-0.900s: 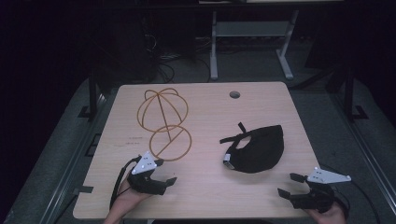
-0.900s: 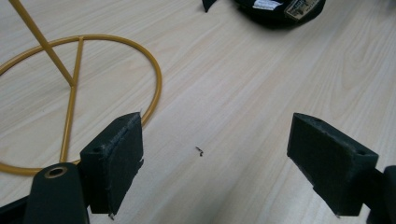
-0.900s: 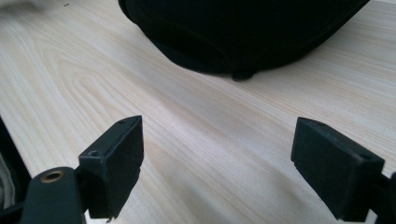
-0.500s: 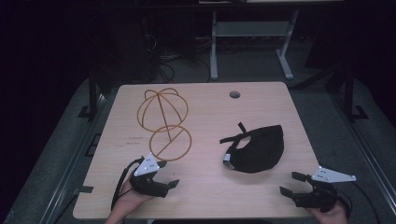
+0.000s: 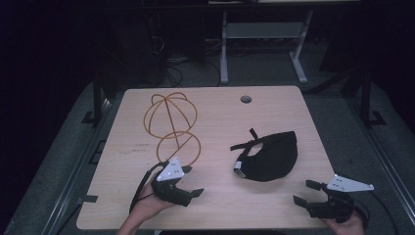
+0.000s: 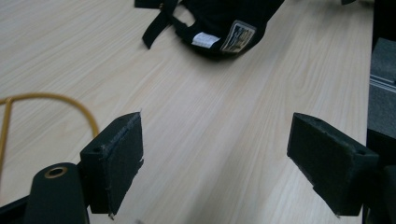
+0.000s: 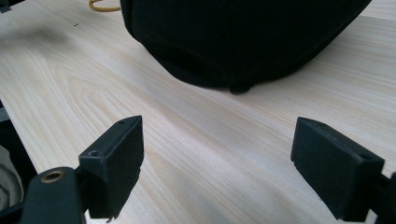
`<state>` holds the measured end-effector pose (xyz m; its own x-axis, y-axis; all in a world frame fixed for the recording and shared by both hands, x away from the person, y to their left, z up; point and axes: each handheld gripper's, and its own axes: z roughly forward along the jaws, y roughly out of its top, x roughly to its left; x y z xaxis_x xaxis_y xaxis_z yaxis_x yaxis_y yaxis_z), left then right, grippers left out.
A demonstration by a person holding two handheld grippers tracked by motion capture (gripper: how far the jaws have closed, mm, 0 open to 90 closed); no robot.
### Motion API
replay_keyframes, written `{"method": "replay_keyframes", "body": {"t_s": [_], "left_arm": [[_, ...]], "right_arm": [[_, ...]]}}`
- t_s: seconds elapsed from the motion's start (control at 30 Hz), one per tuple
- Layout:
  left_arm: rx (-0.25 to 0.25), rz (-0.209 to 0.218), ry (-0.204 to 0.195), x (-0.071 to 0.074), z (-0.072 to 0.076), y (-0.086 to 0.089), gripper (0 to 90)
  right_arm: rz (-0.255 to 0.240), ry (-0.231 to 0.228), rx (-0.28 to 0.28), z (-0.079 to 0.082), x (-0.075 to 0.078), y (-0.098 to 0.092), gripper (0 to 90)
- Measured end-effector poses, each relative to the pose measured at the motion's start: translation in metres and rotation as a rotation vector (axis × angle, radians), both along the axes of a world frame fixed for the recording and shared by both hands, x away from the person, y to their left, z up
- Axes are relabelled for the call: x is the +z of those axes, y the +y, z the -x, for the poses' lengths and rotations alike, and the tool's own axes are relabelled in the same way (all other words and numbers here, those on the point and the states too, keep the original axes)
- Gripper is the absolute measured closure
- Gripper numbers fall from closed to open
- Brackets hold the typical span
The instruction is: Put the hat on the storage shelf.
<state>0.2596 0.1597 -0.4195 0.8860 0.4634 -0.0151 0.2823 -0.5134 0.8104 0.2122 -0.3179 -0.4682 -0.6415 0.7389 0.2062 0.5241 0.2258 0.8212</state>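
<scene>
A black cap [image 5: 269,156] lies upside down on the right half of the wooden table [image 5: 274,107], its strap and inner labels [image 6: 219,37] facing left. A gold wire frame [image 5: 171,122] of hoops stands at the left centre. My left gripper [image 5: 194,180] is open, low over the table just in front of the frame and pointing right at the cap [image 6: 219,14]; one wire hoop [image 6: 46,99] curves past its left jaw. My right gripper [image 5: 302,192] is open near the front right corner, and the cap [image 7: 243,37] sits close ahead of its empty jaws.
A round cable hole [image 5: 245,99] sits near the table's far edge. Behind the table stands a white desk frame [image 5: 225,49] with cables on the dark floor. The table's front edge runs just under both hands.
The left gripper has slid a little to the right toward the cap. The right gripper has drifted slightly toward the front right corner. Cap and frame stay put.
</scene>
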Motion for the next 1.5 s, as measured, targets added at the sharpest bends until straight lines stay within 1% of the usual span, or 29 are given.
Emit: {"method": "replay_keyframes", "body": {"t_s": [0.1, 0.13, 0.17, 0.2, 0.23, 0.4, 0.47, 0.5, 0.57, 0.6, 0.63, 0.67, 0.73, 0.77, 0.8, 0.83, 0.87, 0.93, 1.0, 1.07, 1.1, 1.13, 1.2, 1.23, 1.3, 1.33, 1.4, 1.43, 1.5], "left_arm": [[-0.025, 0.000, 0.004, 0.003, -0.004, -0.011, 18.4], [-0.048, 0.006, 0.005, 0.005, -0.006, -0.018, 18.4], [-0.048, 0.006, 0.005, 0.005, -0.006, -0.018, 18.4], [-0.065, 0.003, 0.007, 0.007, -0.008, -0.026, 18.4], [-0.065, 0.003, 0.007, 0.007, -0.008, -0.026, 18.4], [-0.114, -0.001, 0.000, 0.014, -0.012, -0.047, 18.4], [-0.129, -0.001, 0.000, 0.015, -0.016, -0.055, 18.4], [-0.144, -0.006, 0.005, 0.016, -0.020, -0.062, 18.5], [-0.155, -0.015, 0.003, 0.017, -0.023, -0.065, 19.3], [-0.169, -0.024, 0.002, 0.017, -0.027, -0.071, 19.3], [-0.169, -0.024, 0.002, 0.017, -0.027, -0.071, 19.6], [-0.183, -0.017, 0.006, 0.018, -0.031, -0.077, 20.1], [-0.188, -0.016, 0.008, 0.018, -0.032, -0.079, 21.4], [-0.200, -0.030, 0.016, 0.017, -0.037, -0.087, 21.4], [-0.205, -0.036, 0.017, 0.016, -0.040, -0.090, 21.5], [-0.205, -0.036, 0.017, 0.016, -0.040, -0.090, 21.6], [-0.210, -0.037, 0.022, 0.016, -0.042, -0.093, 21.9], [-0.224, -0.044, 0.018, 0.013, -0.048, -0.101, 22.9], [-0.228, -0.049, 0.021, 0.012, -0.050, -0.104, 23.8], [-0.240, -0.062, 0.040, 0.008, -0.056, -0.111, 25.4], [-0.240, -0.062, 0.040, 0.008, -0.056, -0.111, 25.7], [-0.242, -0.066, 0.052, 0.006, -0.058, -0.114, 25.7], [-0.253, -0.071, 0.064, 0.003, -0.062, -0.118, 29.7], [-0.257, -0.074, 0.070, 0.001, -0.064, -0.120, 31.5], [-0.262, -0.076, 0.083, -0.003, -0.066, -0.123, 32.9], [-0.272, -0.088, 0.087, -0.007, -0.069, -0.127, 35.1], [-0.273, -0.133, 0.081, -0.009, -0.071, -0.131, 35.9], [-0.273, -0.133, 0.081, -0.009, -0.071, -0.131, 35.9], [-0.280, -0.138, 0.077, -0.011, -0.072, -0.138, 36.9]], "right_arm": [[0.003, 0.003, 0.004, 0.000, 0.000, 0.001, 16.7], [0.010, 0.003, 0.007, 0.000, 0.000, 0.002, 16.7], [0.011, 0.002, 0.008, 0.000, 0.000, 0.002, 16.7], [0.010, 0.002, 0.007, 0.000, 0.000, 0.002, 16.7], [0.010, 0.002, 0.007, 0.000, 0.000, 0.002, 16.7], [0.009, 0.000, 0.015, 0.000, 0.000, 0.003, 16.7], [0.007, 0.000, 0.016, 0.000, 0.000, 0.003, 16.7], [0.006, 0.002, 0.018, 0.000, -0.001, 0.003, 16.7], [0.007, 0.001, 0.019, 0.000, -0.001, 0.003, 16.7], [0.009, -0.001, 0.024, 0.001, -0.001, 0.003, 16.9], [0.009, -0.001, 0.024, 0.001, -0.001, 0.003, 16.9], [0.010, 0.000, 0.024, 0.000, -0.001, 0.003, 16.9], [0.008, 0.000, 0.026, 0.000, -0.001, 0.003, 16.9], [0.010, -0.001, 0.028, 0.000, -0.001, 0.004, 16.9], [0.011, -0.001, 0.029, 0.000, -0.001, 0.004, 16.9], [0.011, -0.001, 0.029, 0.000, -0.001, 0.004, 16.9], [0.007, 0.001, 0.031, 0.001, -0.001, 0.004, 16.9], [0.006, -0.008, 0.034, 0.000, -0.001, 0.004, 16.9], [0.002, -0.006, 0.034, 0.001, -0.001, 0.005, 16.9], [0.011, -0.009, 0.042, 0.001, -0.001, 0.005, 16.9], [0.011, -0.009, 0.042, 0.001, -0.001, 0.005, 16.9], [0.012, -0.008, 0.043, 0.001, -0.001, 0.005, 16.9], [0.010, -0.007, 0.045, 0.001, -0.001, 0.005, 16.6], [0.005, -0.013, 0.057, 0.002, 0.000, 0.006, 16.1], [0.003, -0.019, 0.059, 0.002, 0.001, 0.006, 16.1], [0.002, -0.010, 0.062, 0.001, 0.001, 0.007, 15.9], [0.012, -0.006, 0.064, 0.000, 0.000, 0.008, 15.9], [0.012, -0.006, 0.064, 0.000, 0.000, 0.008, 15.9], [0.018, -0.004, 0.069, 0.001, 0.000, 0.008, 15.8]]}}
